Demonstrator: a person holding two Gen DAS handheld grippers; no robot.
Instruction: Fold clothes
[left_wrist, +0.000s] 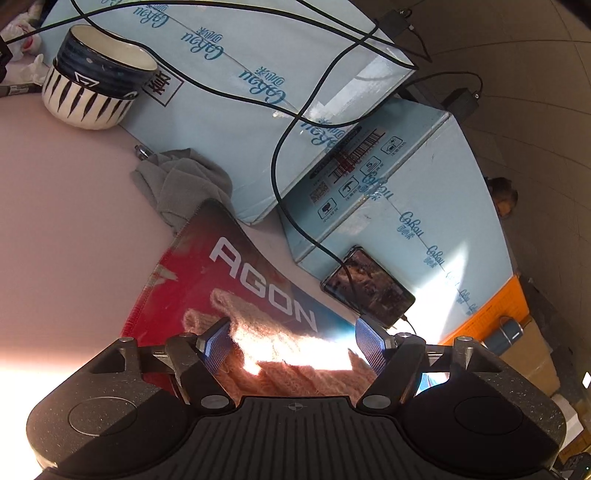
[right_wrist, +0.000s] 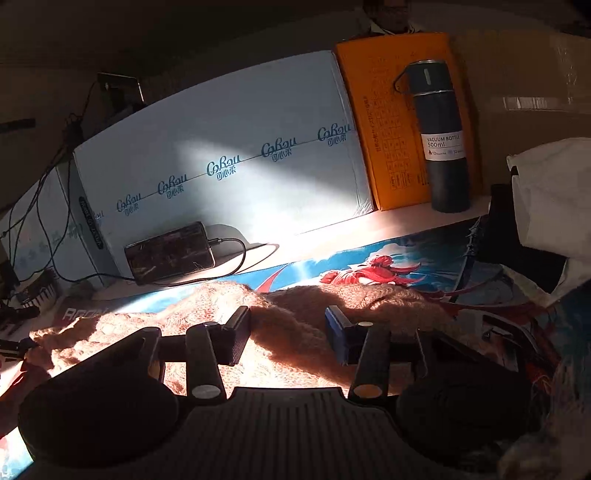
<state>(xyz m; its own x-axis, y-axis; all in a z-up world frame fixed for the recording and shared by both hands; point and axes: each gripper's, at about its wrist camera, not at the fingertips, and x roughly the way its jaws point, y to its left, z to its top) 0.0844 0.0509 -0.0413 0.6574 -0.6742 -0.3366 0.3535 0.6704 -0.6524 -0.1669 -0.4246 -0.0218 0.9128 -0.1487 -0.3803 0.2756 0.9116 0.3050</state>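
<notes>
A pink knitted garment (left_wrist: 273, 343) lies on the printed desk mat (left_wrist: 207, 273). In the left wrist view it fills the space between the fingers. My left gripper (left_wrist: 293, 339) is open, its blue pads wide apart on either side of the knit. In the right wrist view the same garment (right_wrist: 295, 314) lies rumpled across the mat (right_wrist: 424, 254), partly in bright sun. My right gripper (right_wrist: 290, 334) is open just above it, a fold of knit rising between the fingers.
Pale blue cartons (left_wrist: 258, 74) (right_wrist: 221, 155) line the back of the table. A phone (left_wrist: 369, 288) (right_wrist: 170, 253) on a cable leans against them. Stacked bowls (left_wrist: 96, 77) and a grey cloth (left_wrist: 181, 181) sit far left. A dark vacuum bottle (right_wrist: 441, 136) and orange box (right_wrist: 384, 122) stand right.
</notes>
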